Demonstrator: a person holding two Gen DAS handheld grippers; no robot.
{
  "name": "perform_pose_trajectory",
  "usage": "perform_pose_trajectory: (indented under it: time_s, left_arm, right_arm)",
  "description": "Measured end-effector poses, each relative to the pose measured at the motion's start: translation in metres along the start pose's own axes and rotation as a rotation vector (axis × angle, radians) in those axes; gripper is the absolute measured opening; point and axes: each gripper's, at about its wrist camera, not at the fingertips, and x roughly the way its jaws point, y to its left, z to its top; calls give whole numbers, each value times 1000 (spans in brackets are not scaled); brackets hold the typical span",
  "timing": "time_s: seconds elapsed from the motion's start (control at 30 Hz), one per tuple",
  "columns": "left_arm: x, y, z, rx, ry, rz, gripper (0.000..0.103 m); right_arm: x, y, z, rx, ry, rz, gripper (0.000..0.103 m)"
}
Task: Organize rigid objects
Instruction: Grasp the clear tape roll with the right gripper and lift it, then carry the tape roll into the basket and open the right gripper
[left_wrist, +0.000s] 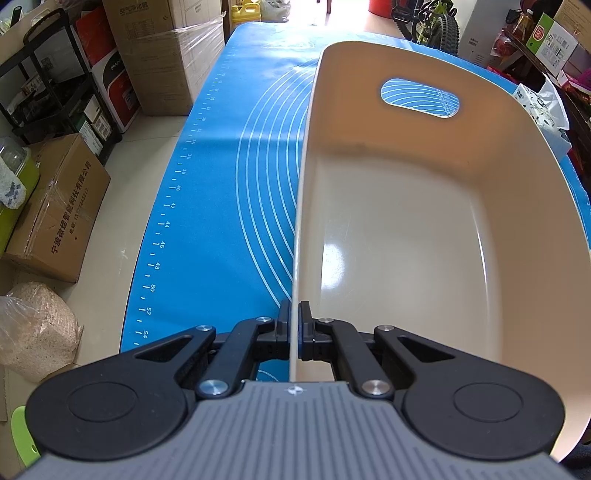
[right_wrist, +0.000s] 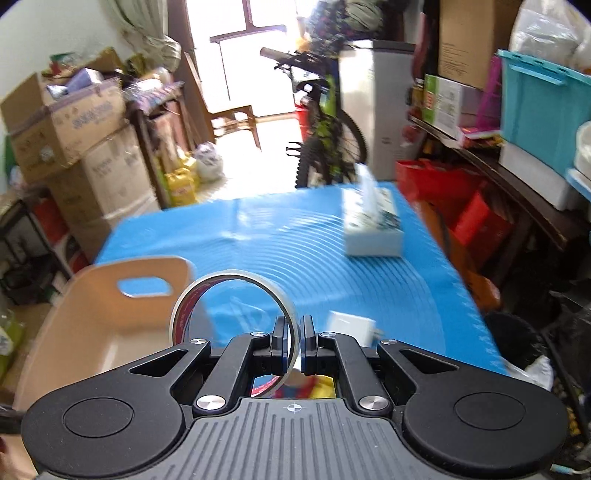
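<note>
Care matters now: with the left claw (left_wrist: 294, 325) clamped on the beige bin's (left_wrist: 406, 229) rim, steadying it on the bench (left_wrist: 221, 184), the right claw (right_wrist: 293, 341), pinching the tape roll (right_wrist: 232, 291) aloft, should clear the wall before releasing inside.

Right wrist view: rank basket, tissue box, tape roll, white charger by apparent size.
1. beige basket, partly cut off by the gripper.
2/3. tape roll and tissue box: similar spans; the tape is held close to the lens, so unranked.
4. white charger, smallest.
</note>
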Motion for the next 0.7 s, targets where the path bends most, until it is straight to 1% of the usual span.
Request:
perform_pose_trajectory:
  time_s: [0.1,0.2,0.37,0.53,0.7]
  left_arm:
    - [0,-1,0,2,-1,1,4]
    - [-1,-2,0,2,-2,-1,4]
    - [-2,0,-1,0,-4,-13,3]
    - [-2,2,-1,3,-8,-17,3]
    - [-3,3,-2,4,-12,-20,3]
  right_arm:
    - [5,24,3,-34,2,46,17]
    - [15,49,-1,-68,24,73,17]
    - [35,86,-17,-149,76,83,17]
    - [48,109,-36,-230,135,89,17]
    - [57,123,-50,-291,192,98,17]
